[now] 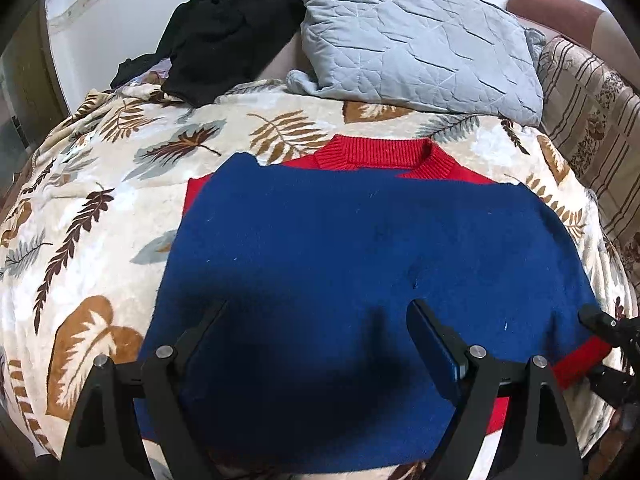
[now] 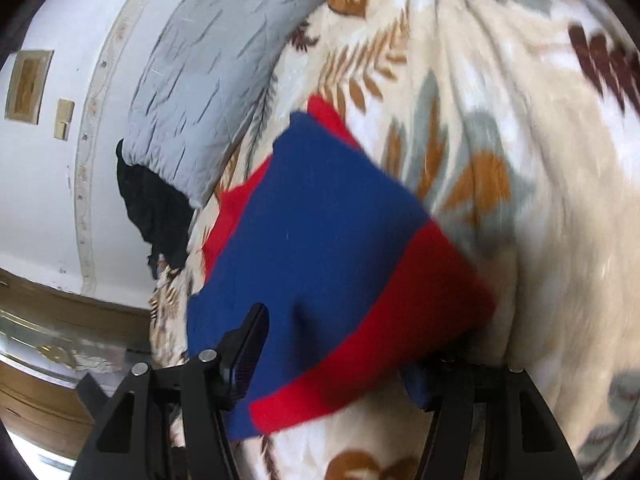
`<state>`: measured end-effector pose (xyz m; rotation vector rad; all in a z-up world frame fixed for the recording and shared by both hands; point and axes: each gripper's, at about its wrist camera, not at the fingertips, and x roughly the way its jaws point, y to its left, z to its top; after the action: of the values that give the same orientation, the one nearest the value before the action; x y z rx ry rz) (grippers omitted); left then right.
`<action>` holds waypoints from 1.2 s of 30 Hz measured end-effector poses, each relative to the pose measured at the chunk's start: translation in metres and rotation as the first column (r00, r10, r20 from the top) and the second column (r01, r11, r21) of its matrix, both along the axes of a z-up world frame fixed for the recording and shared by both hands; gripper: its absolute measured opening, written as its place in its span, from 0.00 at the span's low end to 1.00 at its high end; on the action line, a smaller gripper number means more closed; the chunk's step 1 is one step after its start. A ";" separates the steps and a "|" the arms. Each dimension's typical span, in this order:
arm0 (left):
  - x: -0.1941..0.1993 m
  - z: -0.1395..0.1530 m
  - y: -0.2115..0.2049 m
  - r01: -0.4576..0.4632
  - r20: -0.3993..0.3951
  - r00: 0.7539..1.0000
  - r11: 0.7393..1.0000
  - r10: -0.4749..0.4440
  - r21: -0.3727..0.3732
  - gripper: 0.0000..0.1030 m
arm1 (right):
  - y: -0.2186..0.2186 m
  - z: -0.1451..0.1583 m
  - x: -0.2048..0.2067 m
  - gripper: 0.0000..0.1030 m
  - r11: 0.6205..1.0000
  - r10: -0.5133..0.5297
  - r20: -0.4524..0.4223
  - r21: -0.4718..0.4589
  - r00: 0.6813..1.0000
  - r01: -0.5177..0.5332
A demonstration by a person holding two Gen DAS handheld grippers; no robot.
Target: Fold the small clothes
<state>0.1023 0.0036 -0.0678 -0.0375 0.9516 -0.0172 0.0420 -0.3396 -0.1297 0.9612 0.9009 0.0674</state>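
I see the blue and red sweater (image 1: 360,260) lying flat on the leaf-print blanket (image 1: 100,220) of the bed, red collar at the far end. My left hand-held gripper (image 1: 316,320) hovers over its near part, fingers spread wide. My right hand-held gripper (image 2: 340,340) straddles the sweater's near right corner, also spread wide. A grey pillow (image 1: 420,40) and black garment (image 1: 224,28) lie at the far side.
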 end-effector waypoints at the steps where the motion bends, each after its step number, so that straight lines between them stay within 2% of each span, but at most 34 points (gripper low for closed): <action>1: 0.001 -0.001 -0.002 0.003 0.000 1.000 1.000 -0.003 -0.001 0.85 | 0.000 0.003 0.004 0.62 0.999 0.010 0.012 -0.034 1.000 -0.009; 3: 0.005 -0.008 -0.006 0.016 -0.015 1.000 1.000 -0.016 0.010 0.85 | 0.001 0.006 0.012 0.54 0.996 0.032 0.022 -0.081 0.999 -0.030; 4: 0.008 -0.015 -0.009 0.025 -0.033 0.999 0.999 -0.024 0.025 0.85 | 0.002 0.007 0.015 0.42 0.994 0.038 0.019 -0.104 0.999 -0.036; 5: 0.014 -0.027 -0.013 0.041 -0.086 0.996 0.998 -0.037 0.046 0.85 | 0.003 0.006 0.017 0.32 0.991 0.046 0.012 -0.126 0.999 -0.044; 6: 0.016 -0.034 -0.014 0.046 -0.108 0.993 0.997 -0.039 0.058 0.87 | -0.001 0.005 0.015 0.32 0.989 0.053 0.008 -0.137 0.999 -0.052; 8: 0.013 -0.027 -0.013 0.036 -0.080 0.996 0.998 -0.031 0.059 0.87 | -0.001 0.006 0.017 0.32 0.985 0.072 -0.004 -0.158 0.997 -0.072; 10: 0.009 -0.018 -0.011 0.028 -0.062 0.998 0.999 -0.026 0.025 0.87 | 0.001 0.013 0.014 0.34 0.980 0.087 0.018 -0.180 0.996 -0.083; 12: 0.008 -0.015 -0.013 0.029 -0.031 0.999 0.999 -0.028 0.037 0.87 | 0.004 0.018 0.015 0.34 0.975 0.088 0.035 -0.207 0.996 -0.079; 13: 0.010 -0.022 -0.016 0.039 -0.045 0.998 0.998 -0.037 0.057 0.87 | 0.007 0.019 0.019 0.39 0.970 0.099 0.033 -0.225 0.995 -0.089; 14: 0.016 -0.032 -0.018 0.051 -0.093 0.995 0.997 -0.045 0.065 0.87 | 0.009 0.017 0.022 0.44 0.968 0.106 0.023 -0.232 0.994 -0.098; 15: 0.017 -0.036 -0.018 0.047 -0.084 0.996 0.997 -0.041 0.069 0.88 | 0.011 0.013 0.026 0.44 0.966 0.115 0.010 -0.234 0.993 -0.109; 16: 0.017 -0.033 -0.018 0.048 -0.079 0.996 0.996 -0.043 0.069 0.89 | 0.012 0.007 0.032 0.39 0.961 0.130 -0.012 -0.246 0.991 -0.129; 17: 0.018 -0.031 -0.017 0.054 -0.093 0.994 0.997 -0.049 0.058 0.88 | 0.012 0.001 0.036 0.27 0.957 0.131 -0.030 -0.256 0.991 -0.134; 19: 0.018 -0.026 -0.008 0.062 -0.096 0.993 0.998 -0.061 0.004 0.88 | 0.013 0.005 0.039 0.17 0.952 0.134 -0.039 -0.271 0.990 -0.139; 21: 0.012 -0.017 0.012 0.042 -0.071 0.996 0.997 -0.047 -0.071 0.88 | 0.023 0.022 0.042 0.15 0.925 0.151 -0.034 -0.347 0.988 -0.154; 25: -0.022 0.009 0.088 -0.076 0.026 0.996 0.981 0.082 -0.177 0.88 | 0.070 0.083 0.049 0.14 0.835 0.237 0.063 -0.523 0.969 -0.170; 27: -0.039 0.014 0.133 -0.154 0.043 0.985 0.966 0.167 -0.209 0.88 | 0.115 0.116 0.048 0.14 0.771 0.321 0.121 -0.609 0.939 -0.185; 28: -0.049 0.016 0.154 -0.200 0.047 0.975 0.954 0.215 -0.223 0.88 | 0.143 0.128 0.045 0.14 0.727 0.374 0.143 -0.659 0.917 -0.193; 30: -0.064 0.015 0.190 -0.265 0.051 0.957 0.930 0.286 -0.256 0.88 | 0.213 0.138 0.030 0.14 0.610 0.512 0.155 -0.758 0.845 -0.231; 32: -0.071 0.009 0.219 -0.307 0.023 0.944 0.899 0.330 -0.311 0.88 | 0.267 0.120 0.017 0.14 0.512 0.622 0.103 -0.803 0.776 -0.304; 34: -0.068 0.005 0.228 -0.300 -0.002 0.947 0.878 0.323 -0.373 0.88 | 0.307 0.079 0.015 0.15 0.408 0.683 -0.013 -0.822 0.730 -0.397; 35: -0.065 0.005 0.228 -0.288 -0.011 0.951 0.870 0.310 -0.400 0.88 | 0.320 0.053 0.021 0.15 0.374 0.694 -0.092 -0.802 0.714 -0.466; 36: -0.062 0.006 0.227 -0.268 -0.007 0.956 0.866 0.292 -0.422 0.88 | 0.328 0.034 0.024 0.17 0.360 0.699 -0.145 -0.775 0.700 -0.520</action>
<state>0.0404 0.2304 -0.0615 -0.5732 0.8631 0.0464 0.0659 -0.0118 -0.0961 -0.2727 0.9182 0.3953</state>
